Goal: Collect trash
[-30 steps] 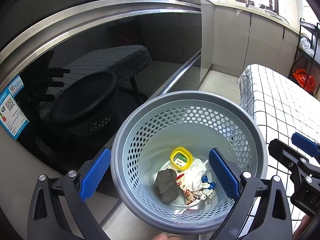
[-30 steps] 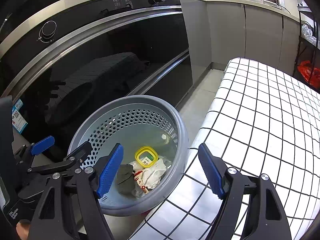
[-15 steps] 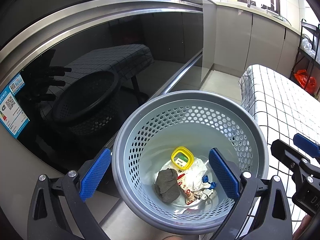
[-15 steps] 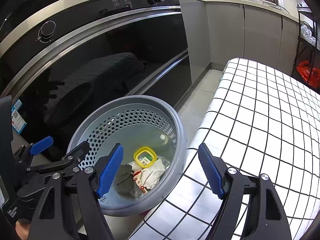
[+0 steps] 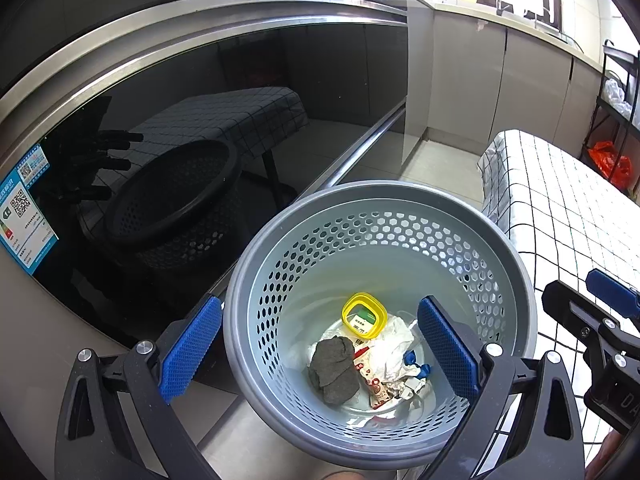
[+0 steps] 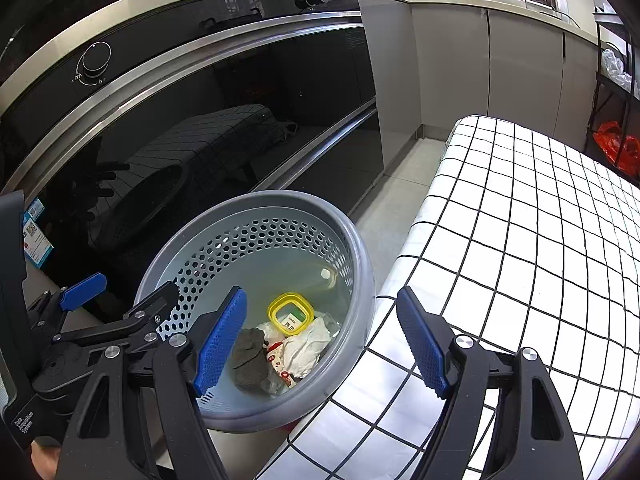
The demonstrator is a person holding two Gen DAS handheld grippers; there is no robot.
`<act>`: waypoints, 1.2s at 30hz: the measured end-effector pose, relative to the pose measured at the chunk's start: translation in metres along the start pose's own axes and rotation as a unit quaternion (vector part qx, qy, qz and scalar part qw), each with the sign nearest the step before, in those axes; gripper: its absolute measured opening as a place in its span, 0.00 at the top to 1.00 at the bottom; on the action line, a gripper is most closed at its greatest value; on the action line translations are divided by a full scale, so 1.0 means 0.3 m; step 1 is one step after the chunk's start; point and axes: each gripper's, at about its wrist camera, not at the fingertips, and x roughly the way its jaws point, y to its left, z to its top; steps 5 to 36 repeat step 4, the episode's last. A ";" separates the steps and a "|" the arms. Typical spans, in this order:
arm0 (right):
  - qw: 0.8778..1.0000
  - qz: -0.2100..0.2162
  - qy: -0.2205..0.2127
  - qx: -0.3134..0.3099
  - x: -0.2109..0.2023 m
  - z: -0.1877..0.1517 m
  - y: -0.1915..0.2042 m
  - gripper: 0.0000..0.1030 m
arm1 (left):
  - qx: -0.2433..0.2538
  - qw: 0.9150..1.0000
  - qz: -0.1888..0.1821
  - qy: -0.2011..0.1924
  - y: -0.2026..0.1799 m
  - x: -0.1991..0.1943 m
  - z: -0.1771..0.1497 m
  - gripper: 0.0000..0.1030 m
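Both tools gape wide with nothing in them: the left tool (image 5: pixel 318 350) and the right tool (image 6: pixel 320 340) hover over the grey basket (image 5: pixel 384 200) beside the checkered tabletop (image 6: pixel 520 240), trash (image 5: pixel 384 356) lying inside.

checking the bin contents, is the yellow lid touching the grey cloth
Apart. In the left wrist view the yellow lid sits behind the grey cloth, with white paper showing between them; the right wrist view shows the same gap.
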 end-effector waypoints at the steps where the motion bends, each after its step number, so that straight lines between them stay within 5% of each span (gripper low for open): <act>1: 1.000 0.000 0.000 0.000 0.000 0.001 0.000 0.28 | 0.000 1.000 0.000 0.001 0.001 0.001 0.000 0.06; 36: 1.000 0.000 0.000 0.000 0.000 0.001 0.001 0.28 | 0.000 1.000 0.000 0.001 0.001 0.000 -0.001 0.06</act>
